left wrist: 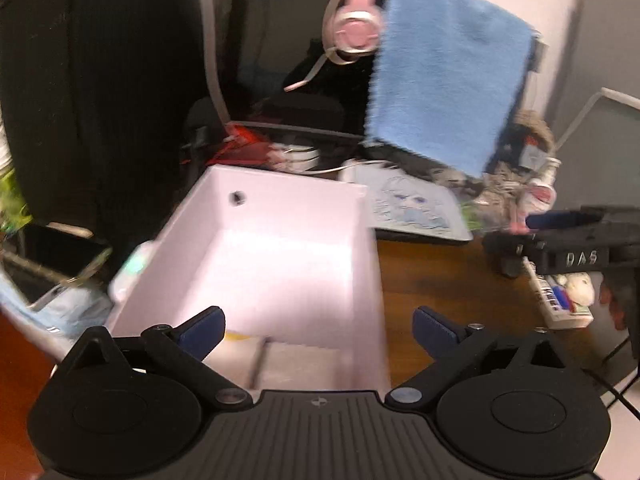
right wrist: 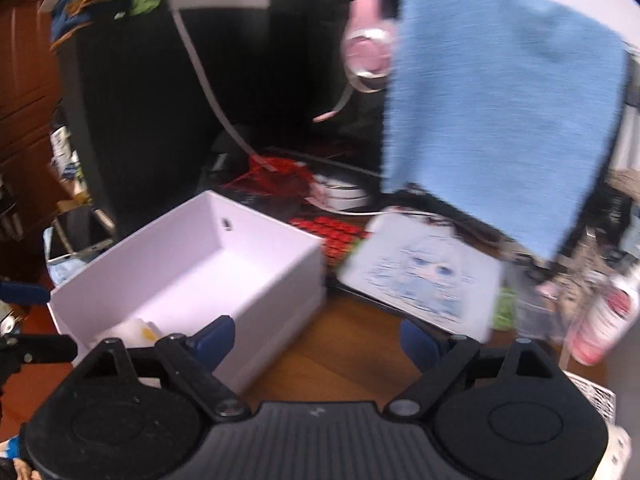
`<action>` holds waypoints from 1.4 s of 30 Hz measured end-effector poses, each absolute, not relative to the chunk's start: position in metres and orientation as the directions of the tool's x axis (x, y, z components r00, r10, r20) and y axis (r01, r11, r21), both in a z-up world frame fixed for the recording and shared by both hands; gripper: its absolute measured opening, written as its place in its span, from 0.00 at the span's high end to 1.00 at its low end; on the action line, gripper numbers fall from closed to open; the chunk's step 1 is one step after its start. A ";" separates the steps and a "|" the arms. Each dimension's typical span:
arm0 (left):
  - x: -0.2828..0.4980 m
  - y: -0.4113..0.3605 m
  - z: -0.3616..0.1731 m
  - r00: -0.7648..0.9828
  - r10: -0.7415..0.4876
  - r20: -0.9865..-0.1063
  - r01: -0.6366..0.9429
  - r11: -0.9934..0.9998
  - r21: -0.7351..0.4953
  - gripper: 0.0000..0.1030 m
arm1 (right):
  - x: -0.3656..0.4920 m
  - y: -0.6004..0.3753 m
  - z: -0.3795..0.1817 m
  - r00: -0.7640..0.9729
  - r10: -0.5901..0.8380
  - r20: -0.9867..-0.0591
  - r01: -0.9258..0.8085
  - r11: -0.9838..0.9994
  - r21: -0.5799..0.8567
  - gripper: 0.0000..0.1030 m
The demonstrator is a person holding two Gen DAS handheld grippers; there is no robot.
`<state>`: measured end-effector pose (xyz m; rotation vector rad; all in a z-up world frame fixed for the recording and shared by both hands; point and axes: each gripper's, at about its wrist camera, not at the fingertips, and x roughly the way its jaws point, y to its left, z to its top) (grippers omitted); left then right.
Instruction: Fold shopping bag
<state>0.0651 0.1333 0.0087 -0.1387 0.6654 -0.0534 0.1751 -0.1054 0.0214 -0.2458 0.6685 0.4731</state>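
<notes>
A white paper shopping bag (left wrist: 260, 240) stands open on the wooden table (left wrist: 440, 280), with a small handle hole in its far wall. My left gripper (left wrist: 318, 330) is open just above the bag's near rim, its blue pads spread wide and holding nothing. Something pale with a yellow spot (left wrist: 240, 336) lies at the bottom of the bag. In the right wrist view the bag (right wrist: 192, 264) sits to the left, and my right gripper (right wrist: 316, 338) hangs open over the table by the bag's right corner. The right gripper's finger (left wrist: 556, 220) also shows at the right edge of the left view.
A blue towel (left wrist: 448, 80) hangs above the back of the table beside pink headphones (left wrist: 354, 28). An illustrated white pad (right wrist: 420, 276) lies right of the bag, with red keys (right wrist: 336, 236) behind. A pink-and-white bottle (right wrist: 604, 320) and a white basket (right wrist: 592, 396) stand at the right.
</notes>
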 end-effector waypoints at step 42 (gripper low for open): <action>0.049 -0.004 -0.045 0.798 0.015 -0.602 -0.025 1.000 -0.008 0.01 | 0.045 -0.186 -0.040 0.821 0.028 -0.570 -0.074 0.996 -0.057 0.13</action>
